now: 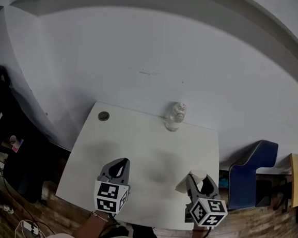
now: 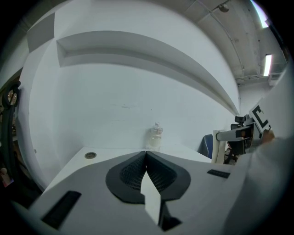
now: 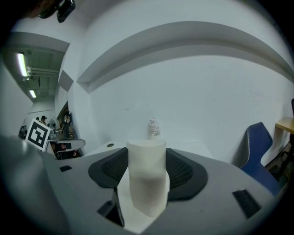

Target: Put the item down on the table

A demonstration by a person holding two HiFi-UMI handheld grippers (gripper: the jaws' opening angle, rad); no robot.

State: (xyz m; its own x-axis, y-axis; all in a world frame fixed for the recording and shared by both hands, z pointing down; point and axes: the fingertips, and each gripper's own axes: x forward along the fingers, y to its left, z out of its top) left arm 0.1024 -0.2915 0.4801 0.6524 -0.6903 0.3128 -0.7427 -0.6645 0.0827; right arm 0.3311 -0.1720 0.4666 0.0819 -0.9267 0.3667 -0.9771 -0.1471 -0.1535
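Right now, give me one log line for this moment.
left gripper: shut, empty | right gripper: shut on cup | cup: over table near right corner, not released | bottle: far edge

Matt white paper cup (image 3: 146,179); smooth, matt white bench (image 1: 136,141); clear glossy plastic bottle (image 1: 175,116); black mesh-textured pads (image 3: 184,172) lining grey plastic jaws; wood-plank floor (image 1: 264,224).

White table (image 1: 136,141) against plain white wall (image 1: 145,48), blue chair (image 1: 250,171) at right, wooden floor (image 1: 263,229), ceiling strip light (image 2: 268,64)
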